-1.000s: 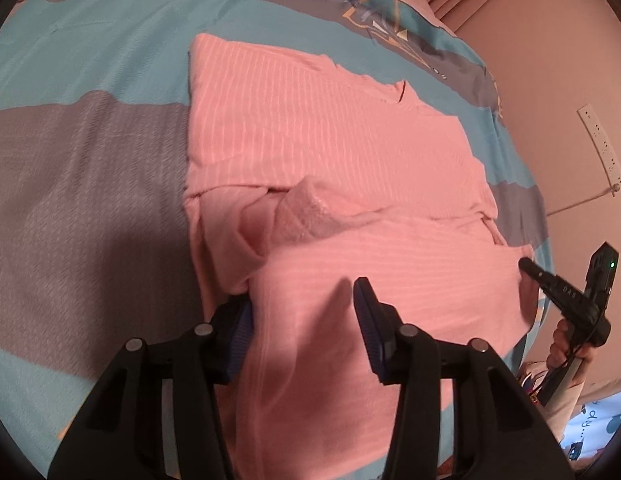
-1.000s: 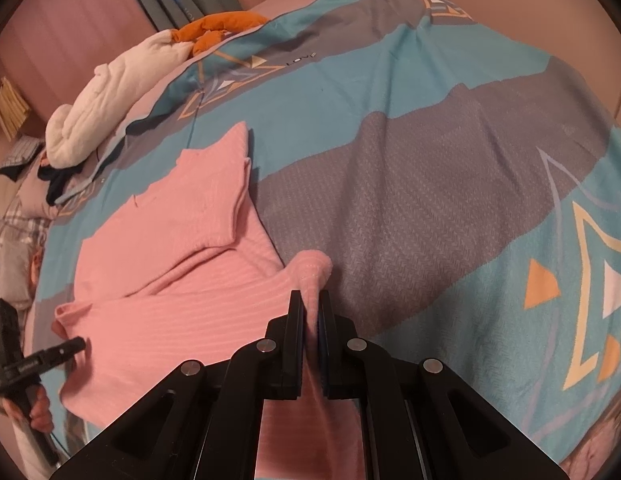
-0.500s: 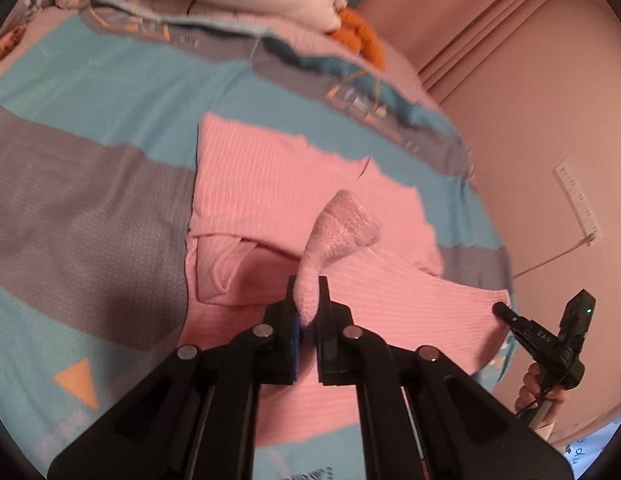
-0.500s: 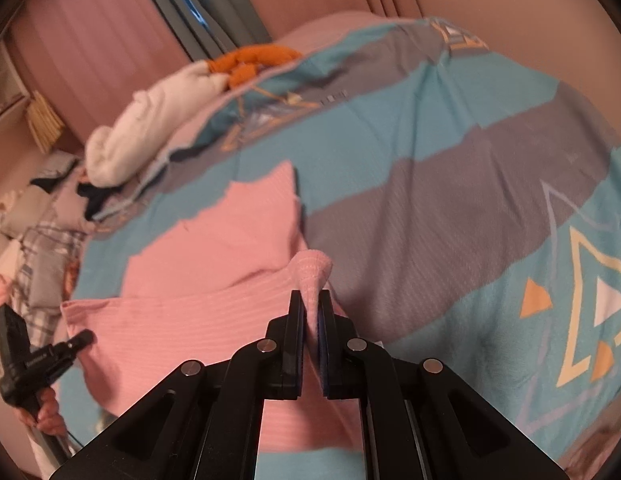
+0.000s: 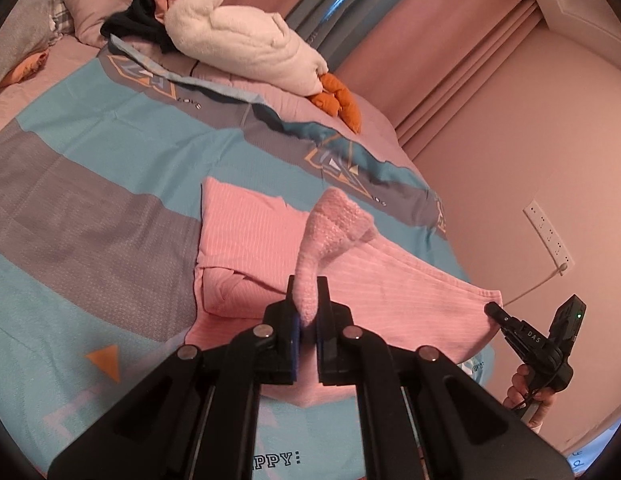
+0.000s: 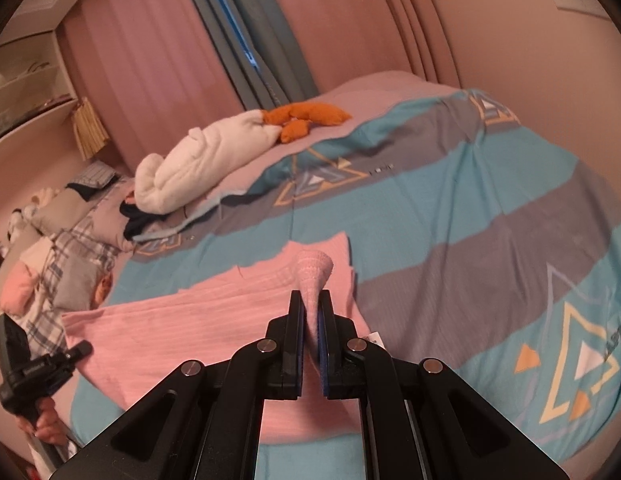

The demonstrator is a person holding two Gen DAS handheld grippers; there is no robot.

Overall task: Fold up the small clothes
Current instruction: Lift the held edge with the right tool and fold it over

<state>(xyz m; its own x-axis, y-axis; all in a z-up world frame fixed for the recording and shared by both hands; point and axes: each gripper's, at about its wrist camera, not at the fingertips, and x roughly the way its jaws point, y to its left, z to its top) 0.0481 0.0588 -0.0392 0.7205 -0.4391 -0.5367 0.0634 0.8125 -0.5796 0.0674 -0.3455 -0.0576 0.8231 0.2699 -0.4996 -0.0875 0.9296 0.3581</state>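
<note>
Pinching a bunched fold of the pink ribbed garment (image 5: 246,236), the left gripper (image 5: 306,300) is being held closed, its jaws pressed on the cloth, which is standing up above the fingertips in a puffed tuft. The right gripper (image 6: 310,312) is likewise being kept clamped on a second gathered corner of the same garment (image 6: 214,312), a cone of fabric rising just beyond its pads. Both claws are being pointed forward and moderately downward over the bed.

Between the two held points the near part of the garment is being drawn up off the bedspread (image 5: 90,168), while its far part is lying flat, the far edge seen straight and square at one corner. A folded-in layer is being shown along the garment's left side in the left wrist view.

Open quilt surface is being seen on the grey and teal bands beside and beyond the garment. Farther off, a white plush bundle (image 5: 238,40) and an orange item (image 5: 338,100) are lying near the curtains (image 6: 246,32), well apart from the work. Pillows and loose clothing are being seen at the head of the bed.

In each view the opposite tool is being seen at the frame's edge, grasped by a hand (image 5: 526,392), close to the garment's edge.
</note>
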